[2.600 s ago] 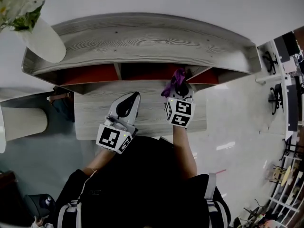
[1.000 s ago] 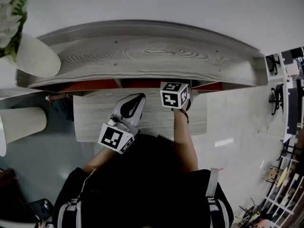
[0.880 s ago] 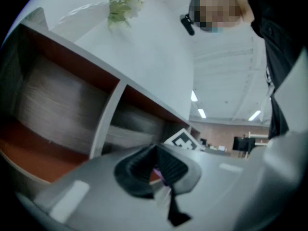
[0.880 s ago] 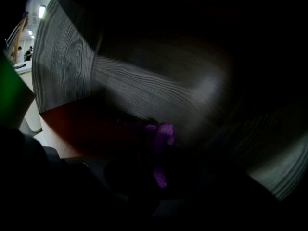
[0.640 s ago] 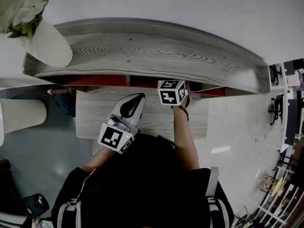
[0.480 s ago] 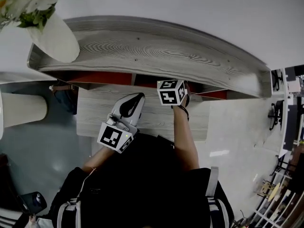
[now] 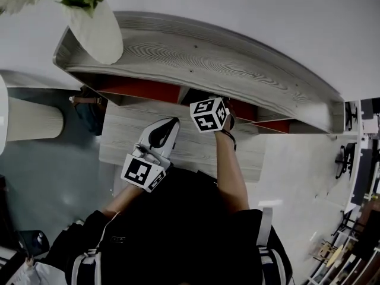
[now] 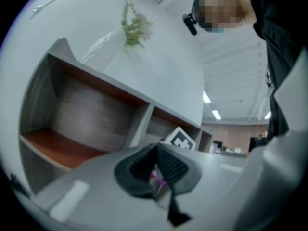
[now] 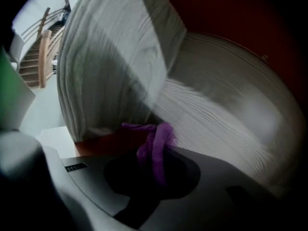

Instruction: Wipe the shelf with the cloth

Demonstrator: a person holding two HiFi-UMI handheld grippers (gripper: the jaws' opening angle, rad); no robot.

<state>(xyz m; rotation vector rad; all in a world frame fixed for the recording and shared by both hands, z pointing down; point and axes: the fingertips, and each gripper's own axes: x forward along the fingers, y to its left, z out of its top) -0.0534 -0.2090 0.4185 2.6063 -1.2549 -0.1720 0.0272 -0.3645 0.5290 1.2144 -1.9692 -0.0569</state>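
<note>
While a white vase (image 7: 95,28) stood at the left end of the grey wooden shelf (image 7: 237,70), the left gripper (image 7: 168,126) lay over the lower board (image 7: 119,141) (jaws pressed together). To its right, the right gripper (image 9: 153,174) reached into a red-floored compartment, pinching the purple cloth (image 9: 161,136), which hung close to the grained inner panel.

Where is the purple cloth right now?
In the right gripper view, the purple cloth is pinched in the right gripper, inside a compartment of the shelf, close to its grey wood-grain wall.
</note>
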